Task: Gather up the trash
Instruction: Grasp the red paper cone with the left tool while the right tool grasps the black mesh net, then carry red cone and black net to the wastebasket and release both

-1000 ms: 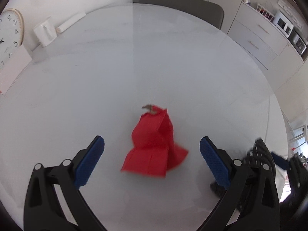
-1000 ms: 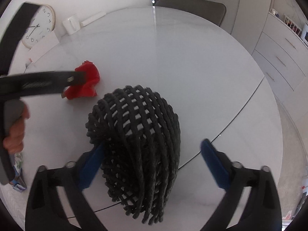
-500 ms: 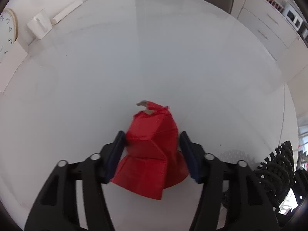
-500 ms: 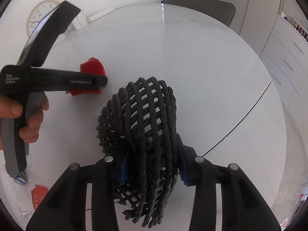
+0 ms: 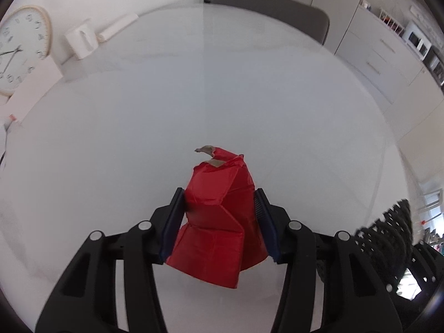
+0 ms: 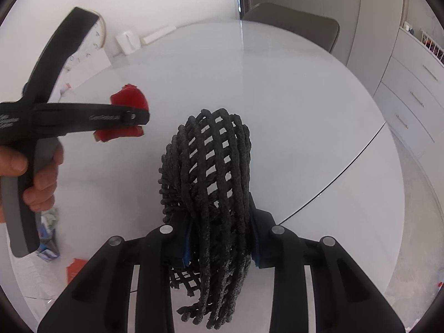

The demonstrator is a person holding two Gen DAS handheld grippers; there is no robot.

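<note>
With the left gripper (image 5: 219,222) pinching the crumpled red paper wrapper (image 5: 219,222) and the right gripper (image 6: 220,238) clamping the black woven rope basket (image 6: 211,183), carry the wrapper over the basket's mouth before letting go.

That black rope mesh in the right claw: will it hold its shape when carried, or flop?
The black rope mesh probably flops: below the right claw its strands hang loose, and it looks squeezed narrow between the pads. Its open weave suggests it is light. The rough cord likely won't slip.
</note>
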